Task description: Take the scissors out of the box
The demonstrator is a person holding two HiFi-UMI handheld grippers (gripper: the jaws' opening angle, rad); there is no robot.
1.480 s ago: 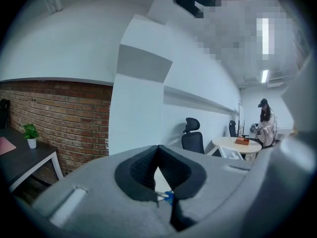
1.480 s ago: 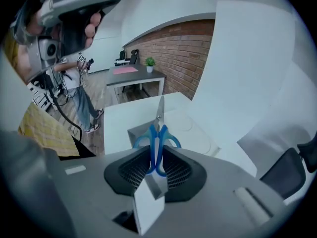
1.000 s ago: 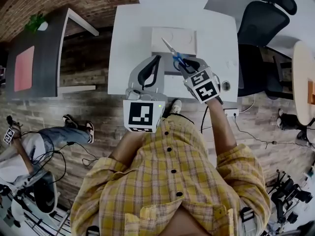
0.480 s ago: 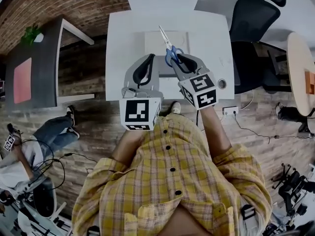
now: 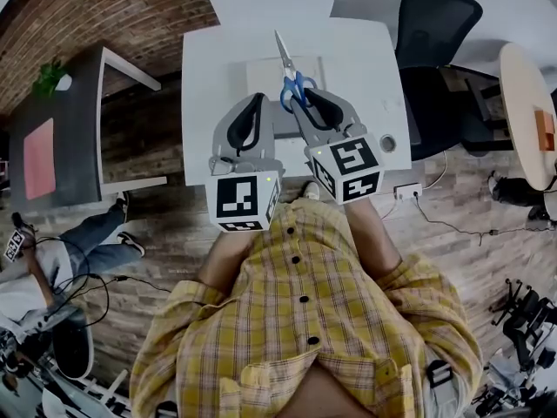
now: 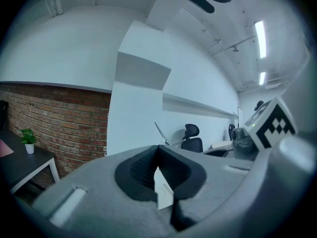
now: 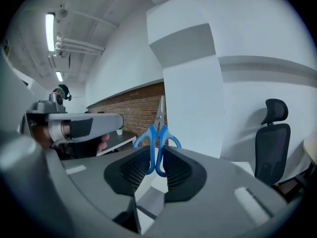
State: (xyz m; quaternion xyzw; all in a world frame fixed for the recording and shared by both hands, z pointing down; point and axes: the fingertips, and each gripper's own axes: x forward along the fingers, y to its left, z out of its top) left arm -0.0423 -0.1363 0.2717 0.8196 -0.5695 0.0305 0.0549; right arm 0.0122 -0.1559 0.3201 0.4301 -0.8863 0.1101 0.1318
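Blue-handled scissors [image 5: 291, 85] hang above the flat white box [image 5: 261, 72] on the white table [image 5: 365, 59], blades pointing away from me. My right gripper [image 5: 302, 104] is shut on their handles. In the right gripper view the blue loops [image 7: 157, 135] sit pinched between the black pads [image 7: 132, 170], with the blades rising beyond. My left gripper [image 5: 250, 122] hovers just left of the box, tips together, nothing in it. The left gripper view shows the blade tip [image 6: 160, 132] and the right gripper's marker cube [image 6: 270, 125].
A black office chair [image 5: 435, 24] stands right of the table. At the left is a dark side table [image 5: 61, 120] with a small plant [image 5: 48, 77]. A seated person [image 5: 35, 277] is at lower left. A round wooden table [image 5: 526, 103] is at far right.
My right gripper has risen with the scissors, lifting them off the box and swinging the blades to point further away. The left gripper has stayed where it was.
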